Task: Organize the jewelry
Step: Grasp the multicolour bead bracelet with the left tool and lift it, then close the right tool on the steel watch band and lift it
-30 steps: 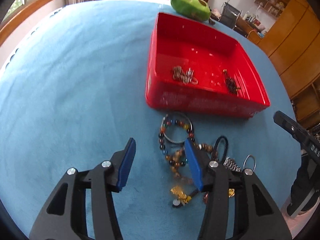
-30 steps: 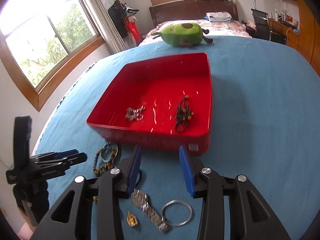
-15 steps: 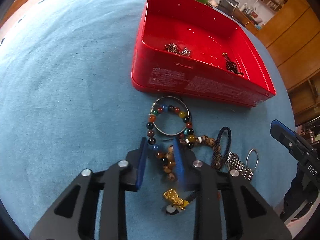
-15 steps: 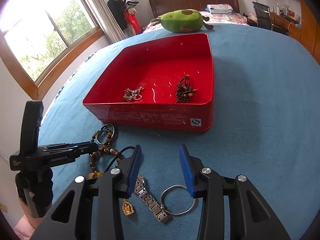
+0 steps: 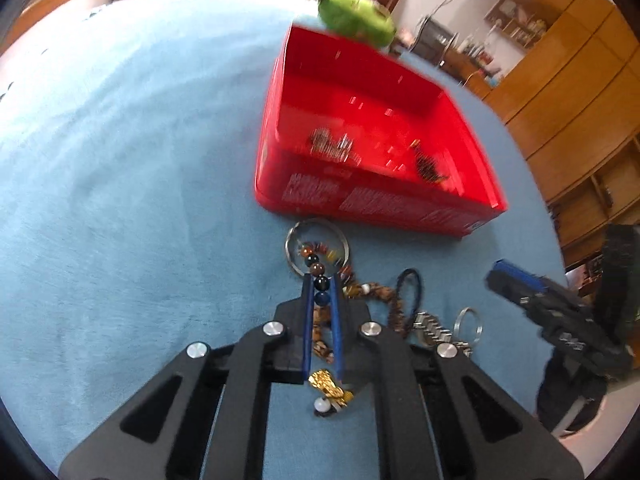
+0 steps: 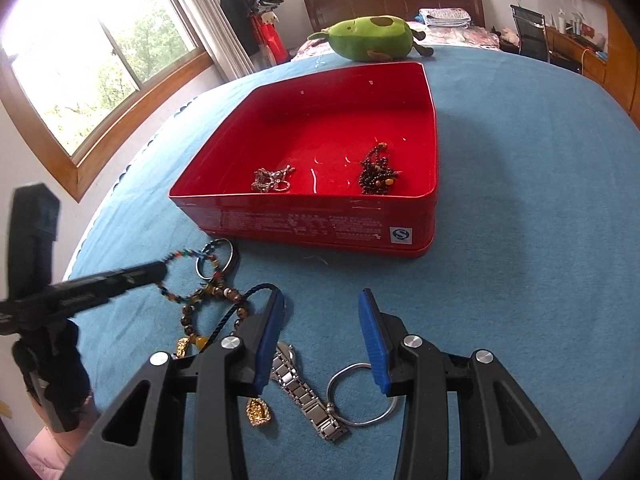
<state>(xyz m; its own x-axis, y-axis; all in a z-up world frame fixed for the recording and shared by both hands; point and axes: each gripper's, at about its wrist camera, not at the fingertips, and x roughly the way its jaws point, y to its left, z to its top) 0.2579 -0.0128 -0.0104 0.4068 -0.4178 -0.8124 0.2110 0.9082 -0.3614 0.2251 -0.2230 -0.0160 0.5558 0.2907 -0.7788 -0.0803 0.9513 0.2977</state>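
Between left gripper pads: beaded bracelet

a: daylight pours through the window at far left, blown white, with soft shadows on the blue cloth.

b: left wrist view is motion-smeared; both bend and darken at the edges.

Bright wood-framed window, dark headboard, wooden cabinets, perhaps a desk chair
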